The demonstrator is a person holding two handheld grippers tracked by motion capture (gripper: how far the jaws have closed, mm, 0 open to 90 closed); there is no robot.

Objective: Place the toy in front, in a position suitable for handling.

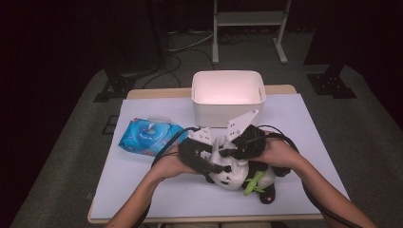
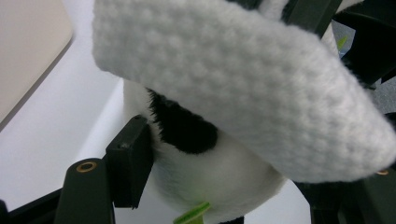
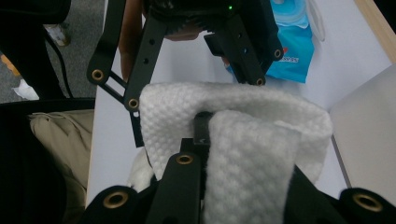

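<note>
Your right gripper [image 3: 205,140] is clamped shut on a fold of the white cloth [image 3: 243,135]. Your left gripper [image 2: 215,154] has its jaws around the panda toy [image 2: 205,172], pad at the head; I can't tell whether it grips. The cloth drapes straight over the panda, long axis running gripper to gripper. The panda lies just in front of the white bin [image 1: 228,97], so the right gripper is nearer the cloth. The cloth is a waffle-knit, soft and limp.

High view looks forward-down over the table [image 1: 304,123]; both claw views sit close, sharing the white cloth [image 3: 261,140].
</note>
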